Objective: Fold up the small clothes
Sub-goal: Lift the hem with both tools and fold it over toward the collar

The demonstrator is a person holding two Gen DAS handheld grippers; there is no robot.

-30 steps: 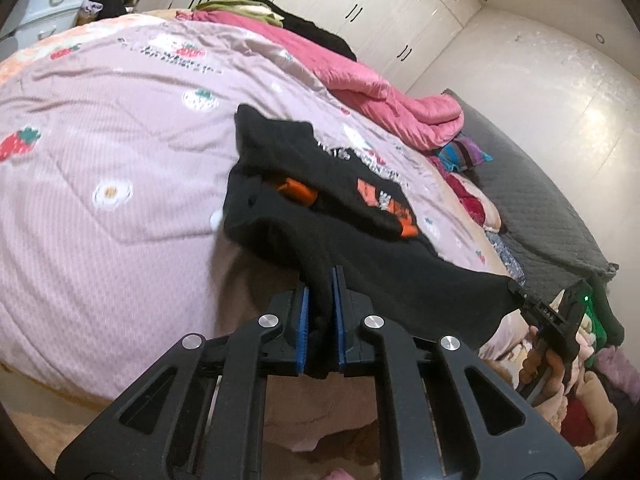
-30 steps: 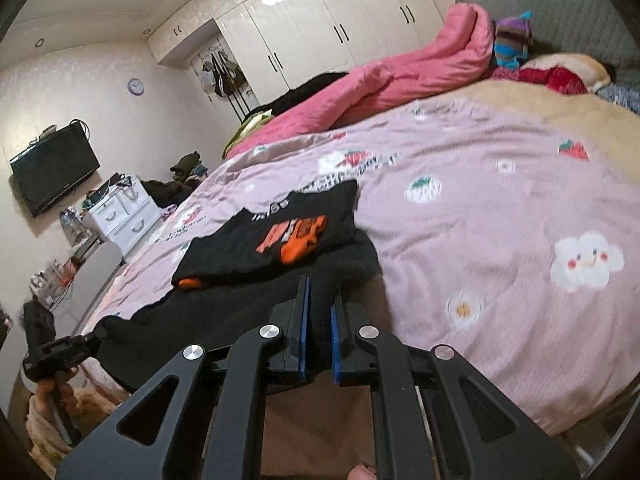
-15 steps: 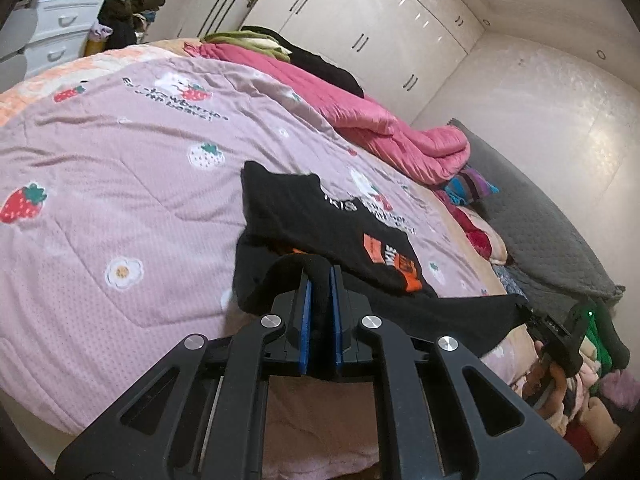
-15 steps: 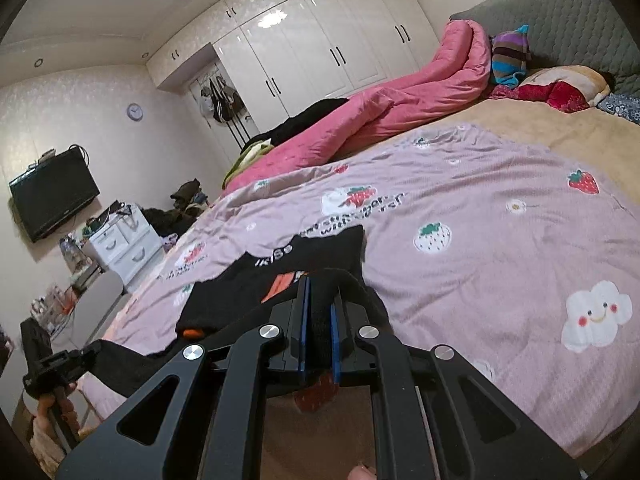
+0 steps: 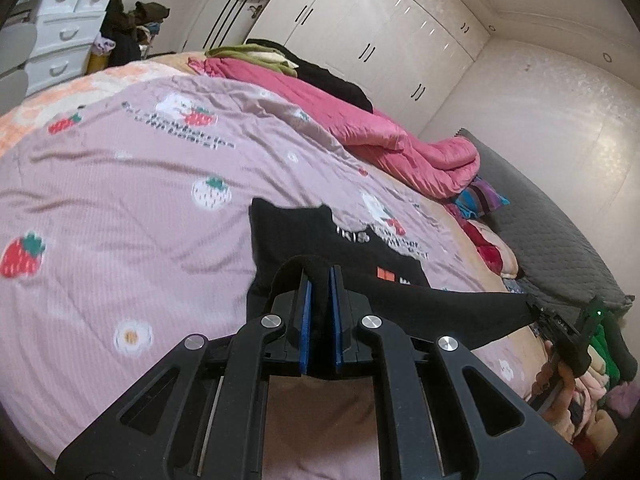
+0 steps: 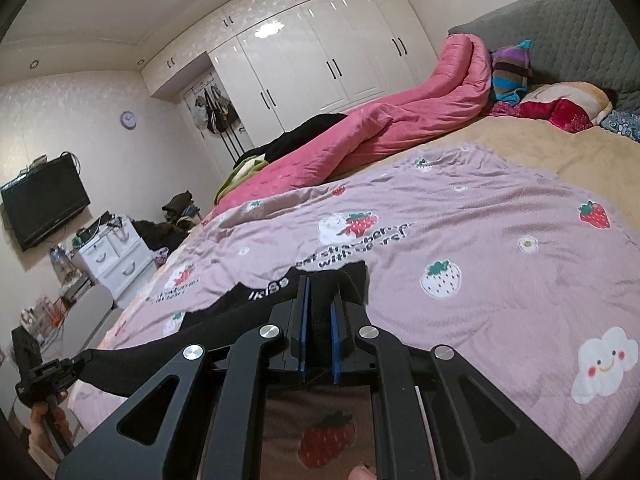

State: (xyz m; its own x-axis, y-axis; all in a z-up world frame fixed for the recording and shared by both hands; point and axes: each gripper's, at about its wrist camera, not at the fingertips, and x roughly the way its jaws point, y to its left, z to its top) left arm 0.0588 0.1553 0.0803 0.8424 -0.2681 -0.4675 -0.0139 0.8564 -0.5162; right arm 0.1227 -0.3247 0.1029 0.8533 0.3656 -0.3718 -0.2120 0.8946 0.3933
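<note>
A black garment (image 5: 304,236) with white lettering and an orange print lies on the pink strawberry quilt (image 5: 120,216). Its near hem is raised off the bed and stretched taut between both grippers. My left gripper (image 5: 319,276) is shut on one corner of that hem. In the left wrist view the right gripper (image 5: 538,312) pinches the other corner at the right edge. In the right wrist view my right gripper (image 6: 319,280) is shut on the black garment (image 6: 264,294), and the left gripper (image 6: 78,362) holds the far corner at lower left. The raised hem hides most of the print.
A rolled pink duvet (image 6: 384,128) and dark clothes lie along the far side of the bed. Pillows (image 6: 560,104) rest by the grey headboard (image 6: 580,28). White drawers (image 6: 112,256), a wall television (image 6: 44,204) and white wardrobes (image 6: 320,56) stand beyond. Soft toys (image 5: 600,380) are piled beside the bed.
Both grippers have risen and moved forward over the bed with the hem held, carrying the near part of the garment up and over the part that lies flat.
</note>
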